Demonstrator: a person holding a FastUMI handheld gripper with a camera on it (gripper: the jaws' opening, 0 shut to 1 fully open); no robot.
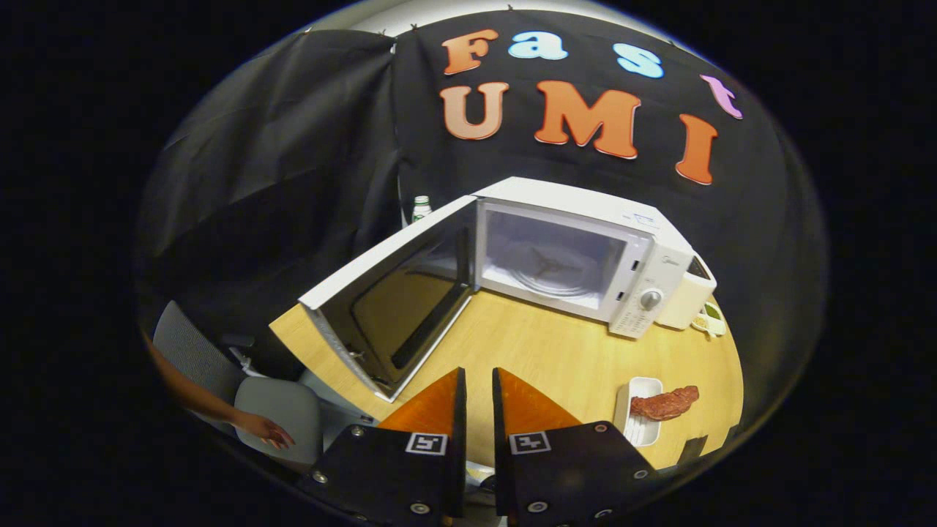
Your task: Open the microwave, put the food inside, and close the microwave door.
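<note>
With the microwave door (388, 307) swung wide to the left and the cavity bare down to its glass turntable (550, 274), next up looks like fetching the food. Going left to right: hand (265, 430) resting by a grey chair (282, 410), then the open door, then the jaws (477, 395) sitting nearly together with just a slim gap, gripping nothing. Off to their right, reddish slab of food (665, 403) lying half on a white tray (635, 421) near the bench (542, 351) edge. Best bet: spread the jaws first, come down across the meat's narrow side, pinch mid-length so it won't flop, lift clear of the tray rim. Small brand mark above the microwave (585, 249) dials, too tiny to read; same for the sticker on top.
</note>
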